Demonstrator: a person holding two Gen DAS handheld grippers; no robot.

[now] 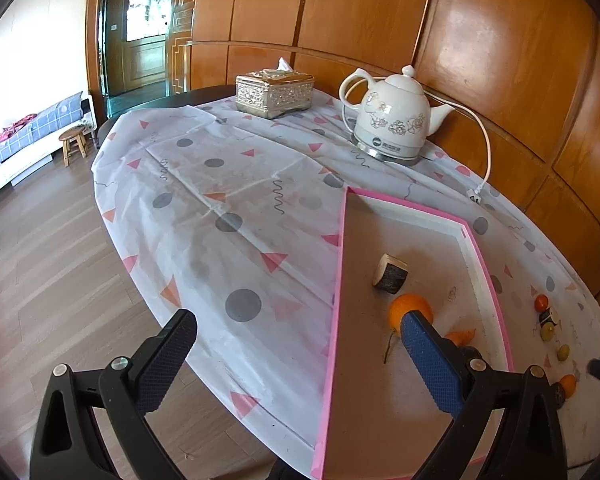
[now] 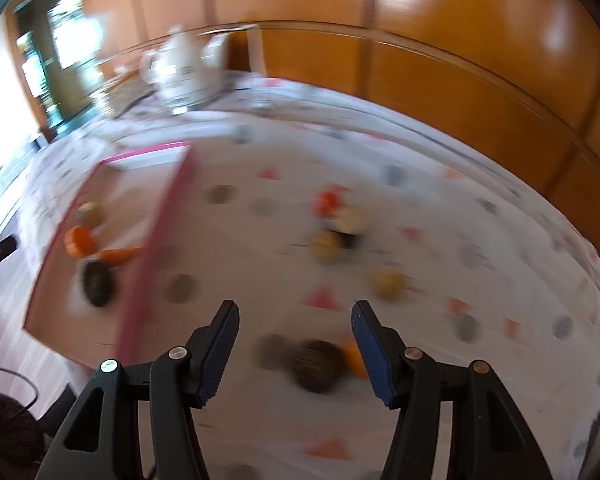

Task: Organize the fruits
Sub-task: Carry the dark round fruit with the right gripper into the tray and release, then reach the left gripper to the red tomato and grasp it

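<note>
Lying in pink-rimmed tray (image 1: 342, 264) — round orange (image 1: 405, 310), bark-edged log slice (image 1: 389, 273).

One pink-rimmed tray (image 1: 486, 264) lies on the desk (image 1: 236, 216). Inside the tray are four things: one orange (image 1: 410, 310), one carrot (image 1: 460, 337), one cut log piece (image 1: 390, 273), and one dark round item (image 2: 97, 283) too blurred to name. On the cloth just beside the tray lie about seven small pieces: two orange-red ones (image 1: 541, 302), two yellow-green ones (image 1: 563, 352), and three more that cannot be told apart clearly. Beyond the tray stand one white kettle (image 1: 394, 120) and one tissue box (image 1: 274, 94).
</note>
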